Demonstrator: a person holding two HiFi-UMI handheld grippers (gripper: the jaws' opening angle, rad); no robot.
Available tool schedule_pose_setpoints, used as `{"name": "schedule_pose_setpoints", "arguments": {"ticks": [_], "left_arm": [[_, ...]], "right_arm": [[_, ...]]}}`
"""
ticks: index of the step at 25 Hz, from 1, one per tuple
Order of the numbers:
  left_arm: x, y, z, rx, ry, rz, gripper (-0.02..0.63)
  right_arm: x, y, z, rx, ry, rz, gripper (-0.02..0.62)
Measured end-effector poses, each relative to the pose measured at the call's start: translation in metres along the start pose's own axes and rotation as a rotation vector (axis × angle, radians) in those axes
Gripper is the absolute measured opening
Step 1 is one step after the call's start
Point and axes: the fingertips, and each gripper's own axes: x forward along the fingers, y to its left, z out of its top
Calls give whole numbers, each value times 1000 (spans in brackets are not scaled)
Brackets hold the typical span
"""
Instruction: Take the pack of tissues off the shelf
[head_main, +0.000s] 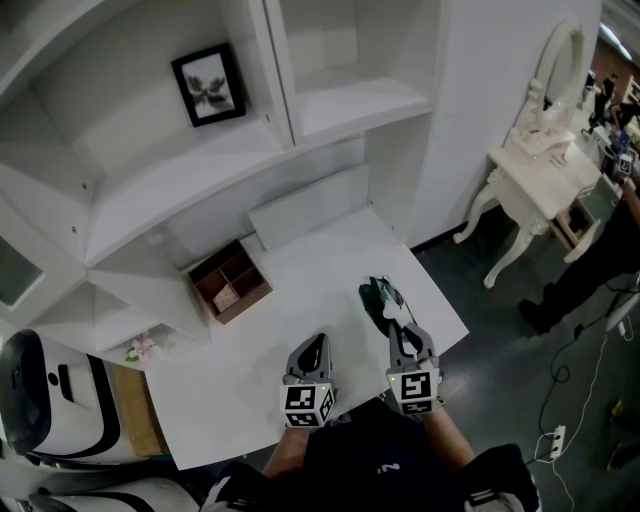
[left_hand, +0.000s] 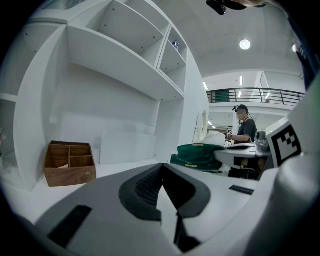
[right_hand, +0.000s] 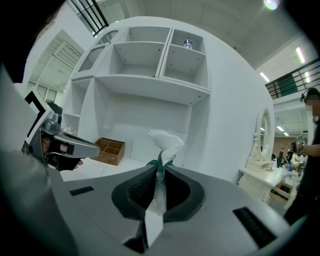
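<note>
Right hand-held gripper (head_main: 399, 332) near level, pinching tissue pack (head_main: 380, 298), left hand-held gripper (head_main: 311, 347) alongside, closed empty

Mock home set inside a big hall/lab: white shelf unit (head_main: 190, 170) w/ framed pic (head_main: 209, 85) & dressing table (head_main: 540, 180), but dark floor (head_main: 500, 330) w/ loose cables (head_main: 560, 390), power strip (head_main: 552, 441), balcony railing (left_hand: 255, 95), ceiling lights (left_hand: 244, 44).

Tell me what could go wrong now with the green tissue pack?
The right hand-held gripper pinches only a thin edge by the white tissue, so the tissue pack may slip, or the tissue may tear out. The left hand-held gripper is shut and empty, giving no support.
</note>
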Motion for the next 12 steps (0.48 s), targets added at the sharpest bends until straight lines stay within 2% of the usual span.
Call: {"name": "schedule_pose_setpoints", "arguments": {"ticks": [6,12], "left_arm": [[-4,2,0,-29,-5,6,3],[-7,2,-1,-17,-5,15,3]], "right_arm": [[-2,2,2,13,-5,12,17],[-4,4,3,-5,-7,15,17]]}}
